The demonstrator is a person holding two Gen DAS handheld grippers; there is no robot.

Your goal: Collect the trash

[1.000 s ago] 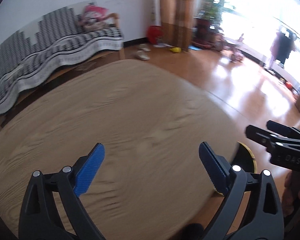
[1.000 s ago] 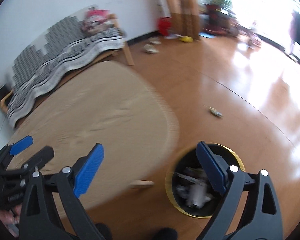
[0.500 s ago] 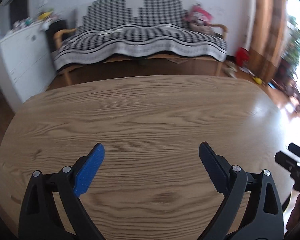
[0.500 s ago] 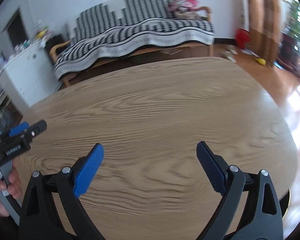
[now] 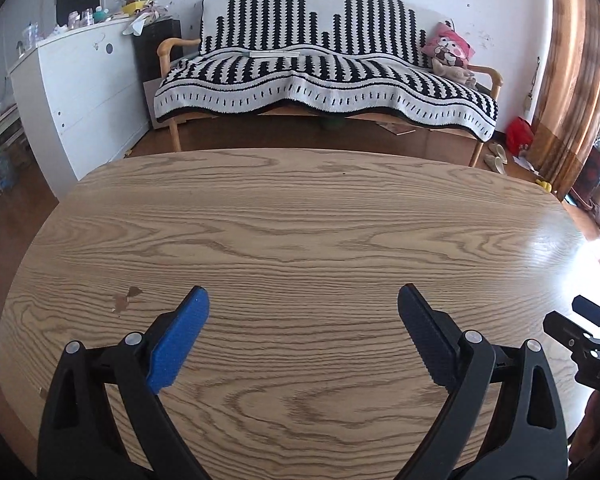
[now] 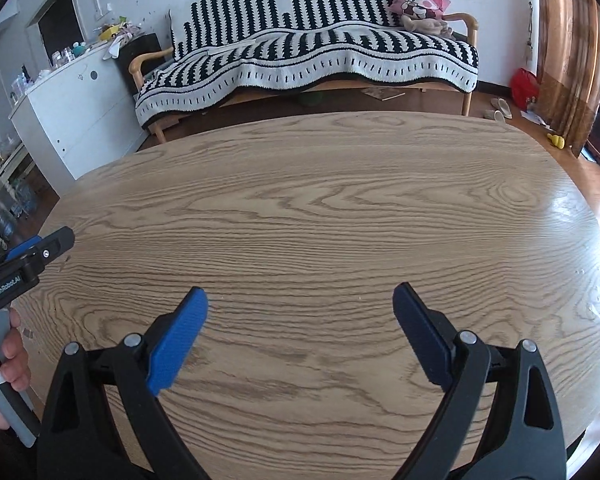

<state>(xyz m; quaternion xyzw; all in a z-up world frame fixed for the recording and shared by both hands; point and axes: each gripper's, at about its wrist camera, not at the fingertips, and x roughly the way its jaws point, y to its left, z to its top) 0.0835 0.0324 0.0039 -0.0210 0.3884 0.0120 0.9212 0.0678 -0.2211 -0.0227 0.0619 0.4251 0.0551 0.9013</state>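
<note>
Trash unseen; 2 tongs spread over 1 table.

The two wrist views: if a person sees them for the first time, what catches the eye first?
First, the wide oak-grain table that fills most of both views, with the open left gripper and open right gripper held above it, nothing between their fingers. Behind the table, against the white wall, the sofa under a black-and-white striped blanket stands out, a pink cushion at its right end.
</note>
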